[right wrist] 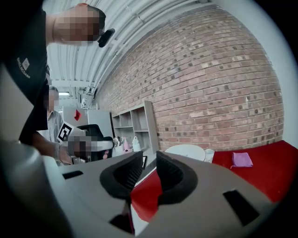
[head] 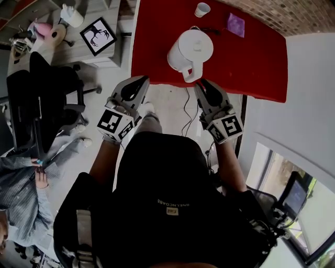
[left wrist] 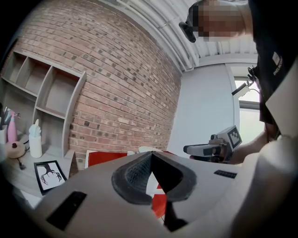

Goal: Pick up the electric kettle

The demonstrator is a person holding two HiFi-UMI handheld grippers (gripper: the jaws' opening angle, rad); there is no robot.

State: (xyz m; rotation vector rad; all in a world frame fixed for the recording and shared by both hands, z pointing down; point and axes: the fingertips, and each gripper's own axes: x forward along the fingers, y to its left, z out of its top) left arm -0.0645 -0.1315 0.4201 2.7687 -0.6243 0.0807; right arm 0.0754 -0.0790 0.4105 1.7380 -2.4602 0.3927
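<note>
left tongs (left wrist: 150, 155): tips together, nothing between them. They hang over the floor, off the table's near left corner.
right tongs (right wrist: 150, 157): a narrow gap between the jaws, nothing in it. The tips are just short of the table's (head: 261, 68) near edge.
kettle (head: 189, 51): white, upright on the red table, close to the near edge and about mid-way along it.
direction: it lies straight ahead of your right tongs and slightly left of them. From your left tongs it is ahead and well to the right.
handle (head: 189, 74): on the kettle's near side, reaching toward the near edge, almost in line with your right tongs.
axis: the body stands vertical. The handle runs top to bottom, so I judge you need the jaws either side of it.
nearer hand: the right, clearly.
cord (head: 186, 104): hangs over the near edge between your two tongs. I can't tell where it joins the kettle.
cup (head: 202, 9), purple cloth (head: 235, 24): at the far edge, well apart from the kettle.
hidden: whether the kettle stands on a base can't be seen from above. In both gripper views the jaws cover the handle, and only the kettle's top shows.
</note>
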